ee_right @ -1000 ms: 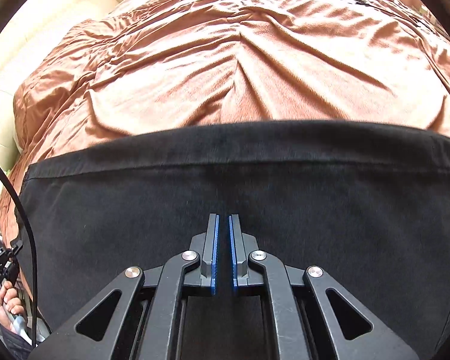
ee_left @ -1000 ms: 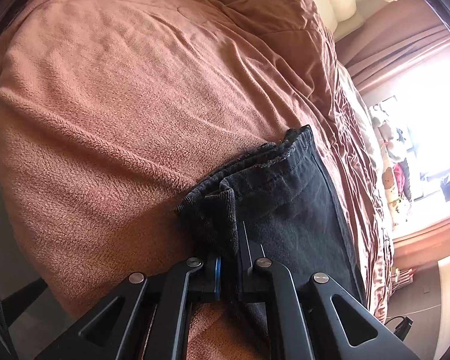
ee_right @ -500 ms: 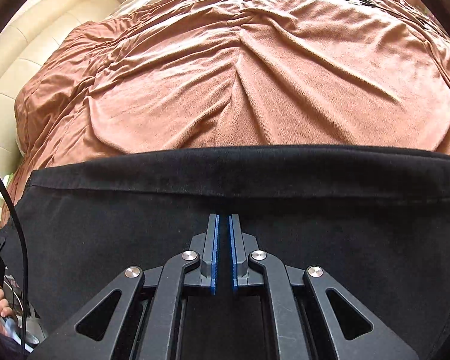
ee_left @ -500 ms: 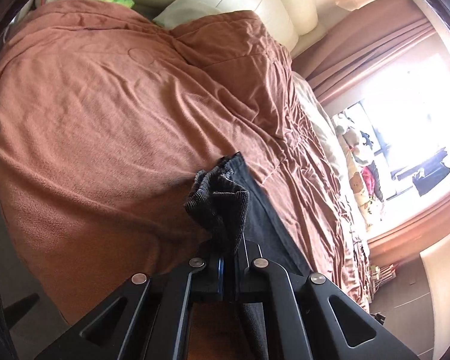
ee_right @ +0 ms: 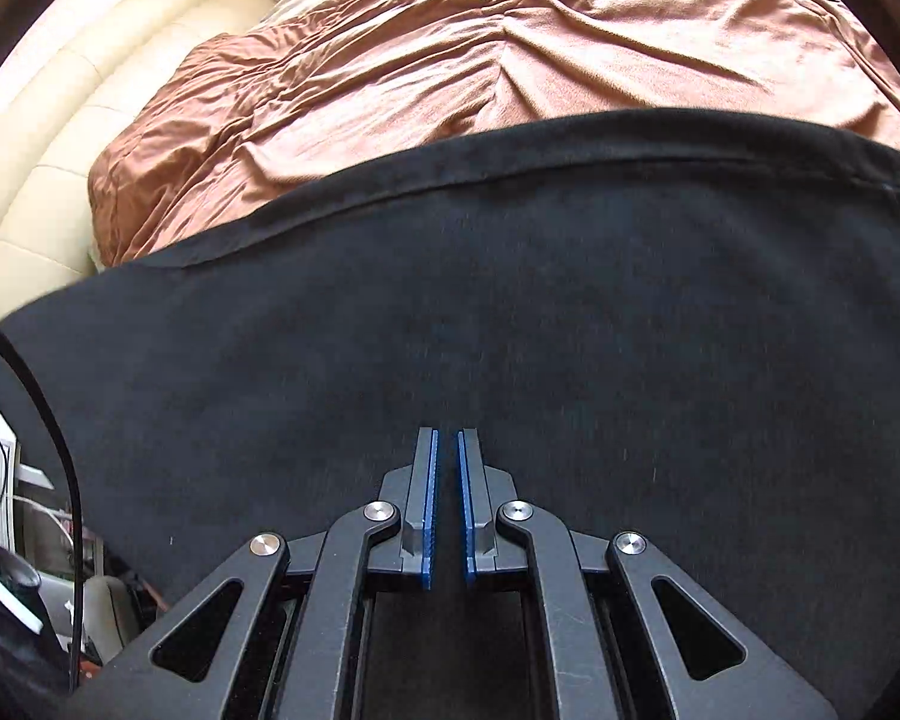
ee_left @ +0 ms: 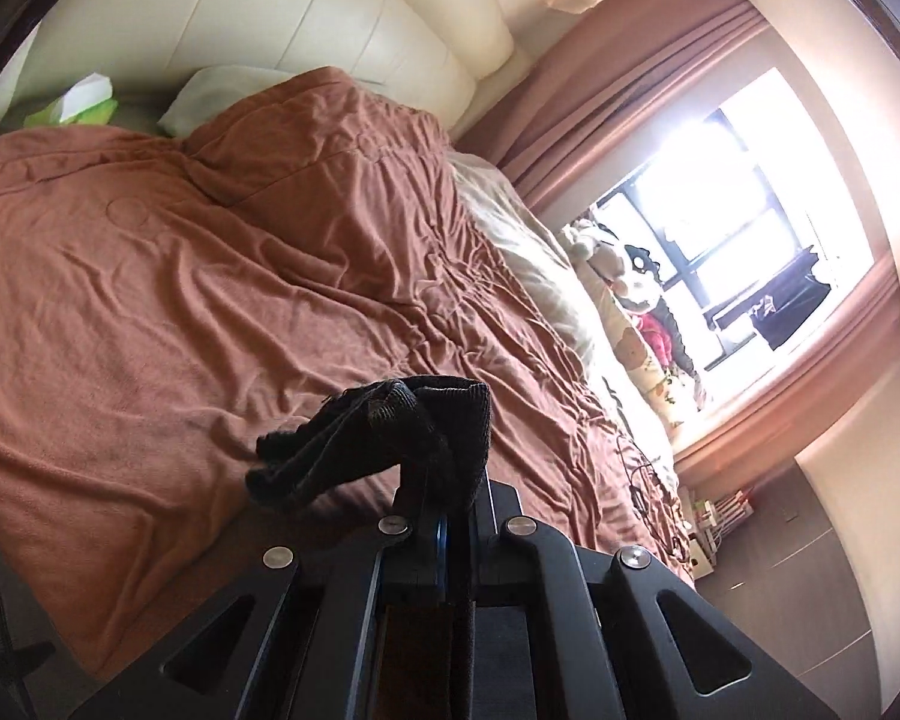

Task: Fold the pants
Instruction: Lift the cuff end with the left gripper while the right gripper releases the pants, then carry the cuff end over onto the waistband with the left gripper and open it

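Black fabric fills the foreground of the left wrist view: one bunched end of the pants point(ee_left: 390, 438) is clenched between the two fingers of the left gripper point(ee_left: 444, 516), whose jaws are pressed together on the cloth. The bunch droops to the left of the fingers and is raised clear of the one rust-brown blanket point(ee_left: 210, 276) that covers the bed. At the head of the bed stand one cream padded headboard point(ee_left: 306, 18), one pale pillow point(ee_left: 222, 96) and one green tissue pack point(ee_left: 72, 105). Along the far edge of the bed a row of plush toys point(ee_left: 630, 294) lies below the one bright window point(ee_left: 732, 204), which is framed by a dusty-pink curtain point(ee_left: 600, 102). No writing can be read here.

In the right wrist view the pants point(ee_right: 510, 312) spread as one broad black sheet across the middle, with a stitched hem along the upper edge and the blanket point(ee_right: 480, 48) beyond it. The right gripper point(ee_right: 446, 504) shows two fingers with blue pads point(ee_right: 429, 510), set close with a narrow gap between them; black cloth lies under and behind them, and whether they grip it cannot be told. One black cable point(ee_right: 60, 432) curves down the left edge. The headboard point(ee_right: 60, 120) shows at upper left. No label is legible.
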{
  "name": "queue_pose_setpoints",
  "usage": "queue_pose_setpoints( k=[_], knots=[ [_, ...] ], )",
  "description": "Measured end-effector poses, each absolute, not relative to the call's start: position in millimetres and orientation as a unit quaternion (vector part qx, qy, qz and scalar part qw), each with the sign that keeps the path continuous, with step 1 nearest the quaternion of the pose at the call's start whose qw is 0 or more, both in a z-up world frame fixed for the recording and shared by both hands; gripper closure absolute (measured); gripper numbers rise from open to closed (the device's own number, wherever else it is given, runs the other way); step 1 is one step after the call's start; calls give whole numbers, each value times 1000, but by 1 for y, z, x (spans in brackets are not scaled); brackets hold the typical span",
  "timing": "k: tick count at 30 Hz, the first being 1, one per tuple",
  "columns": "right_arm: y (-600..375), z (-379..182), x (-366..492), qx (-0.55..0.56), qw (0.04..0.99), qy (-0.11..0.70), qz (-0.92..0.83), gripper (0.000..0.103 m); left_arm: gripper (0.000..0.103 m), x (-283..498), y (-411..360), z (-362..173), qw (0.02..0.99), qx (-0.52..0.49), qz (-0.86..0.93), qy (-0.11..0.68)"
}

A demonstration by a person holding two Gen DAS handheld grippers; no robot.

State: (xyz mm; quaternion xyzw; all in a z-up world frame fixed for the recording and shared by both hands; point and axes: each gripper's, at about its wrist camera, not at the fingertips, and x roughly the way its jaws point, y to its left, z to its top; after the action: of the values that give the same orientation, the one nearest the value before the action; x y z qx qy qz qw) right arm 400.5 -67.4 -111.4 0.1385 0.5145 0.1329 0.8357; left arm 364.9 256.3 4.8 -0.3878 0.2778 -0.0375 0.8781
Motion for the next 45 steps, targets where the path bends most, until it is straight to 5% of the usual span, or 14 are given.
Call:
queue_pose_setpoints(
  k=[19, 37, 39, 43, 45],
  knots=[
    [-79, -110, 328, 159, 826, 504, 197, 100, 99, 355, 153, 132, 909, -323, -132, 226],
    [-188, -52, 252, 213, 877, 401, 160, 99, 99, 343, 20, 212, 918, -251, -224, 210],
    [-200, -49, 237, 222, 878, 394, 155, 93, 99, 341, 2, 218, 917, -241, -237, 210],
    [-234, -41, 215, 247, 885, 369, 140, 52, 99, 342, -33, 227, 916, -227, -253, 216],
    [-248, -38, 206, 256, 887, 360, 137, 51, 99, 343, -49, 230, 914, -222, -259, 218]
  ],
)
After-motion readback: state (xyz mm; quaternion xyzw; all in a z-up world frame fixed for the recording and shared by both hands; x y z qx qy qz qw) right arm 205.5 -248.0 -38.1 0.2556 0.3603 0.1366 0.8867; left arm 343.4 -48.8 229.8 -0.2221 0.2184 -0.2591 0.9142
